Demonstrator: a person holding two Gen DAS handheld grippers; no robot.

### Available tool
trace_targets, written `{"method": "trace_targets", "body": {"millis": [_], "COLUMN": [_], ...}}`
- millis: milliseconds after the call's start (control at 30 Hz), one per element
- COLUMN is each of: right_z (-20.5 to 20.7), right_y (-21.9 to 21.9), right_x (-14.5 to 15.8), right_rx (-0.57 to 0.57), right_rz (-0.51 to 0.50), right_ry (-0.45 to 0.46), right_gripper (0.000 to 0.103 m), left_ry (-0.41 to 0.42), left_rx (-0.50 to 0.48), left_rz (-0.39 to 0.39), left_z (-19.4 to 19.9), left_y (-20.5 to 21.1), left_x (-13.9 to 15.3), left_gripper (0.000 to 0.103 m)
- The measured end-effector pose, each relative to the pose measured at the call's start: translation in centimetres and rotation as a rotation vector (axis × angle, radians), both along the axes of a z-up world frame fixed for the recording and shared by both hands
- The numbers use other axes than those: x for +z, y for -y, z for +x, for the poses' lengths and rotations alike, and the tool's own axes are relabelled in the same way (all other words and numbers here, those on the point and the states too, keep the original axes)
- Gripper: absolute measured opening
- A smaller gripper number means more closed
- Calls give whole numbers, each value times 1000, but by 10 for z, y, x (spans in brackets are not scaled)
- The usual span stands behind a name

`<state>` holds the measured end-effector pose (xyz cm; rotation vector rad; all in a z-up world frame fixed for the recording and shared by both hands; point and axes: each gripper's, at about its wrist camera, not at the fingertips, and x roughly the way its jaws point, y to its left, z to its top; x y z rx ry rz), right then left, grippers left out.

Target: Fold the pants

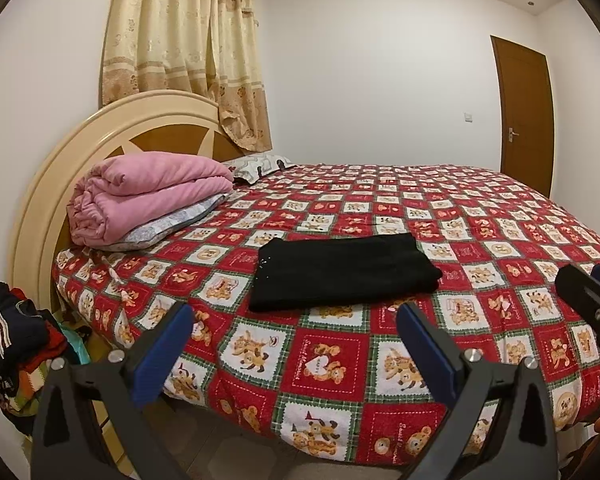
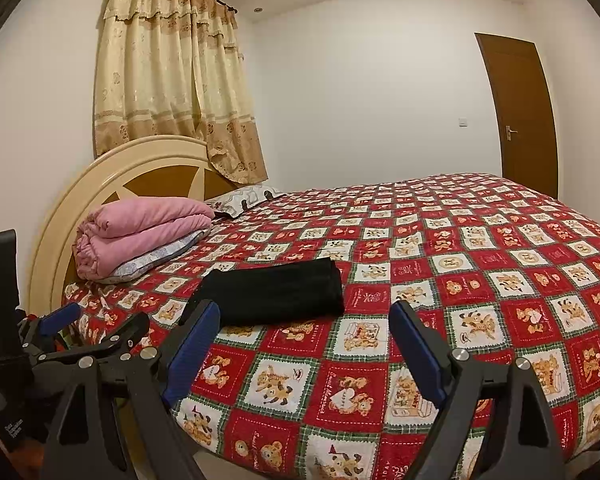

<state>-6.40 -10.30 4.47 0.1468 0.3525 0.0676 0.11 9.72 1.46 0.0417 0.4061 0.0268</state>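
Observation:
Black pants (image 1: 342, 270) lie folded into a flat rectangle on the red patchwork bedspread (image 1: 328, 360), near the bed's front edge. My left gripper (image 1: 296, 320) hovers in front of them, open, with nothing between its blue pads. In the right wrist view the same pants (image 2: 276, 292) lie ahead and to the left. My right gripper (image 2: 304, 320) is held open above the bedspread (image 2: 480, 280), clear of the cloth. The left gripper (image 2: 96, 322) shows at that view's left edge, and the right gripper's finger (image 1: 592, 292) shows at the left view's right edge.
A folded pink blanket (image 1: 148, 196) rests on a pillow by the round headboard (image 1: 44, 200). A heap of clothes (image 1: 16, 344) sits on the floor left of the bed. Curtains (image 1: 184, 48) hang behind, and a brown door (image 1: 526, 116) stands at the far right.

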Motion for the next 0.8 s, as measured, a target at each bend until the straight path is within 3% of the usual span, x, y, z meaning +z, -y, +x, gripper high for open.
{"method": "trace_targets", "body": {"millis": [800], "right_z": [0], "right_y": [0], "right_x": [-2], "right_rx": [-14], "right_rz": [3], "right_ry": [-8], "right_gripper": [88], "left_ry": [14], "left_rx": [18], "left_rz": [35], "left_z": [2], "left_y": [-1], "left_x": [4], "left_gripper": [103]}}
